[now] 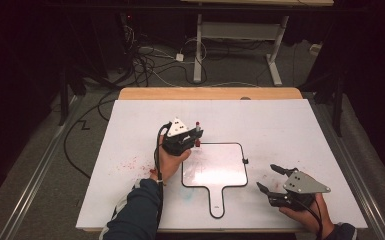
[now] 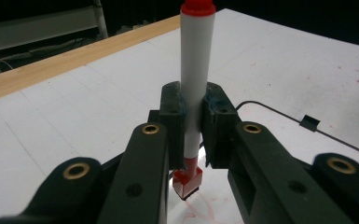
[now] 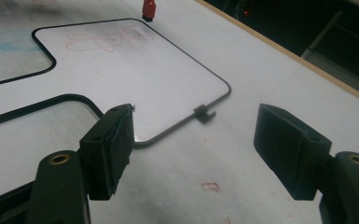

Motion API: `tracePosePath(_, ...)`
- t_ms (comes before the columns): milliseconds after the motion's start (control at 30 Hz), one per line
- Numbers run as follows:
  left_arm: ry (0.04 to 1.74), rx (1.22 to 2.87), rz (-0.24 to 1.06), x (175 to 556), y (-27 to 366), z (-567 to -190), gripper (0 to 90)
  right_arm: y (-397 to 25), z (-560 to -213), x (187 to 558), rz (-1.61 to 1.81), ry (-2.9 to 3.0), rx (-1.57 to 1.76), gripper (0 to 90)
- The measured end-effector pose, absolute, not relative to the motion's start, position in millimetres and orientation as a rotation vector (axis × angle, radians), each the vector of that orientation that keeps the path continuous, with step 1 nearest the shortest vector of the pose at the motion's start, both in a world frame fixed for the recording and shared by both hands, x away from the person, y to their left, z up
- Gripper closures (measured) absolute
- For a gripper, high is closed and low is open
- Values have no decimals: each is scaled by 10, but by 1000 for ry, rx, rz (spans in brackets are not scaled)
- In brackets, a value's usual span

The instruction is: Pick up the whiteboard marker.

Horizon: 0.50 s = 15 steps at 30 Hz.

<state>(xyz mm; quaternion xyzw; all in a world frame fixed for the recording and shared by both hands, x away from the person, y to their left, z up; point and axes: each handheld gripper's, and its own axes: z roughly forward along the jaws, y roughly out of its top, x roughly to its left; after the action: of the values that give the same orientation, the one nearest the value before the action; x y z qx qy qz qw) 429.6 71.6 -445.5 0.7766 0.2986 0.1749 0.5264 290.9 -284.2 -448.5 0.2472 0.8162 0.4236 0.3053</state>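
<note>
A small paddle-shaped whiteboard (image 1: 220,172) with a black rim lies flat mid-table, handle toward me. Faint red scribbles, like a flower (image 3: 107,39), mark its surface (image 3: 121,70). My left gripper (image 1: 186,138) is at the board's far left corner, shut on a white marker (image 1: 198,131) with red ends. The marker (image 2: 196,70) stands upright between the pads (image 2: 173,112), its lower red end (image 2: 187,183) at the board (image 2: 289,133). My right gripper (image 1: 269,177) hovers open and empty off the board's right edge; in its own view (image 3: 200,140) the jaws stand wide apart.
A white sheet (image 1: 290,125) covers the table, with a wooden strip (image 1: 210,93) along the far edge. Red smears (image 1: 130,162) stain the sheet left of the board. A small black clip (image 3: 204,113) sits on the board's right rim. Cables and desk legs lie beyond the table.
</note>
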Motion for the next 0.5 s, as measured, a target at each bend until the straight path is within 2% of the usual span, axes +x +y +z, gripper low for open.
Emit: tracePosePath(500, 697, 1898, 429, 4330, 602, -4552, 785, -2836, -4485, 2905, 1098, 2156, 643, 295)
